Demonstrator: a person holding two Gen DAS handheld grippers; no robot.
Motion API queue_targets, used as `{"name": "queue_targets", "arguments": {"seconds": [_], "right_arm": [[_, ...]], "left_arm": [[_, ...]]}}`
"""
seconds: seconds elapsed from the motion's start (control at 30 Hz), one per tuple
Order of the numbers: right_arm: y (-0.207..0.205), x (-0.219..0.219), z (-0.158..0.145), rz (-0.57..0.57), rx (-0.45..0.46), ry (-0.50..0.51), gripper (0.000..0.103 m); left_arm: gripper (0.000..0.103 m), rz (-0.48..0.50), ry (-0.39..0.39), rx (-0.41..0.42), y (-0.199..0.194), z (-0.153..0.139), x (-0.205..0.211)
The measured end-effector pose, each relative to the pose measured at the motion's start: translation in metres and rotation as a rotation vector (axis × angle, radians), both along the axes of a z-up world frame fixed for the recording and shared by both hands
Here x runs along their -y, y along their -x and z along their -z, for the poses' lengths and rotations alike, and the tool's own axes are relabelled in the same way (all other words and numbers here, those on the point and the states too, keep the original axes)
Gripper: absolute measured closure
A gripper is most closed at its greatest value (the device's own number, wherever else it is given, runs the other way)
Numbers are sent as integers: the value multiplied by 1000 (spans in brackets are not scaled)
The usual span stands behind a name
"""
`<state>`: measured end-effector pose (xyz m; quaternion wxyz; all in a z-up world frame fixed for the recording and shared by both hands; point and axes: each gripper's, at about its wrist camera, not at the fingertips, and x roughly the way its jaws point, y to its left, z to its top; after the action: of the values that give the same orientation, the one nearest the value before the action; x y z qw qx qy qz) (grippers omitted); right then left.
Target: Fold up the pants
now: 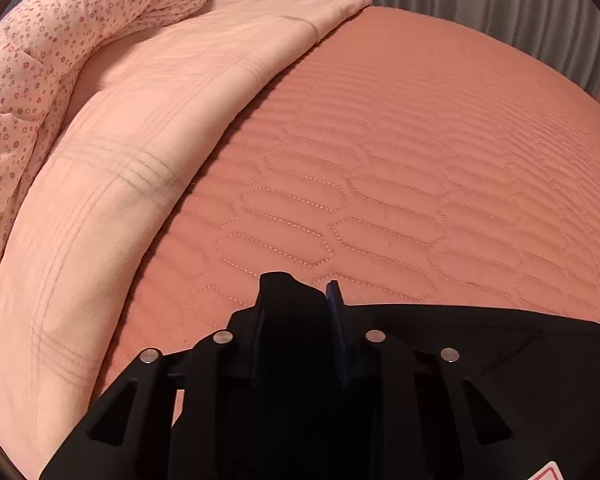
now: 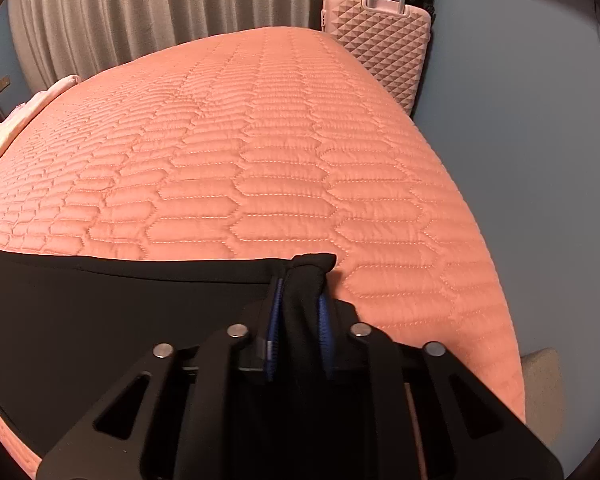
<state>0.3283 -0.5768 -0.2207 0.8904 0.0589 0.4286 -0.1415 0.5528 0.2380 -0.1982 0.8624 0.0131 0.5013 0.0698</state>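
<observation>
The black pants (image 2: 100, 320) lie stretched across the near part of the orange quilted bed (image 2: 280, 140), their edge running straight from left to right. My right gripper (image 2: 300, 304) is shut on the pants' right corner, black cloth bunched between its blue pads (image 2: 274, 320). In the left wrist view the pants (image 1: 500, 340) spread to the right, and my left gripper (image 1: 300, 296) is shut on their left corner, with black cloth sticking up between the fingers.
A pale pink blanket (image 1: 140, 160) and a floral quilt (image 1: 40, 60) are heaped along the bed's left side. A pink hard-shell suitcase (image 2: 384, 40) stands at the far right corner against the blue-grey wall. Grey curtains (image 2: 140, 8) hang behind the bed.
</observation>
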Motion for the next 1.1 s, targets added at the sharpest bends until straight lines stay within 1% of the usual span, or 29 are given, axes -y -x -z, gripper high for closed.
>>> {"name": "queue_targets", "arguments": {"seconds": [0.03,0.07,0.17,0.23,0.27,0.3,0.37,0.4,0.43,0.47,0.5,0.53,0.57,0.6,0.67,0.7,0.73,0.77,0.8,0.83,0.87,0.93,0.97,1.0,1.03,1.1], "right_arm": [[5,-3,-6,-2,16,-2,96],[11,-5,-13,-5,36,-7,97],[44,-12,-49,-33,114,-29,98],[79,-19,-79,-64,174,-55,98],[105,-24,-97,-92,209,-59,98],[121,-29,-109,-113,228,-62,98],[163,-42,-132,-160,256,-46,98],[191,-49,-142,-186,257,-38,98],[211,-54,-146,-205,256,-37,98],[231,-58,-148,-220,246,-29,98],[253,-63,-144,-235,205,-5,98],[267,-65,-138,-241,175,-7,98],[278,-65,-129,-241,135,-5,98],[291,-65,-113,-236,82,12,98],[302,-57,-81,-215,-9,-35,97],[309,-55,-61,-199,-68,-20,93],[314,-54,-46,-185,-120,-14,85],[318,-52,-34,-167,-163,-14,84],[326,-50,-27,-146,-184,-18,80],[334,-47,-28,-120,-175,-21,74],[341,-45,-31,-99,-161,-25,70],[361,-41,-48,-48,-106,-31,46],[371,-42,-55,-26,-78,-25,38],[380,-43,-63,-8,-50,-10,30],[387,-46,-71,2,-18,-1,29],[391,-52,-74,25,-4,12,29]], "left_arm": [[85,9,22,25,12,-11,-1],[86,22,54,63,27,-27,-3],[86,57,115,130,74,-67,-10],[87,83,179,172,117,-98,-21],[87,98,199,187,141,-111,-21],[87,112,216,205,168,-126,-28],[87,139,243,217,210,-143,-42],[87,159,248,216,239,-151,-50],[87,167,237,211,264,-156,-57],[87,169,232,200,280,-156,-64],[87,170,221,176,304,-154,-72],[87,164,206,153,322,-148,-78],[86,156,178,114,342,-137,-85],[86,149,150,97,352,-126,-92],[85,117,111,41,365,-97,-103],[85,100,62,-4,369,-75,-106],[85,92,19,-37,370,-57,-109],[85,88,-39,-70,370,-40,-108],[92,61,-130,-89,372,-24,-106],[94,48,-166,-97,376,-19,-106],[93,26,-160,-97,379,-18,-110],[93,-59,-117,-70,384,-31,-124],[92,-79,-123,-45,387,-39,-126],[91,-105,-171,-5,390,-54,-125],[91,-104,-198,25,393,-65,-120],[89,-62,-212,91,399,-90,-96]]}}
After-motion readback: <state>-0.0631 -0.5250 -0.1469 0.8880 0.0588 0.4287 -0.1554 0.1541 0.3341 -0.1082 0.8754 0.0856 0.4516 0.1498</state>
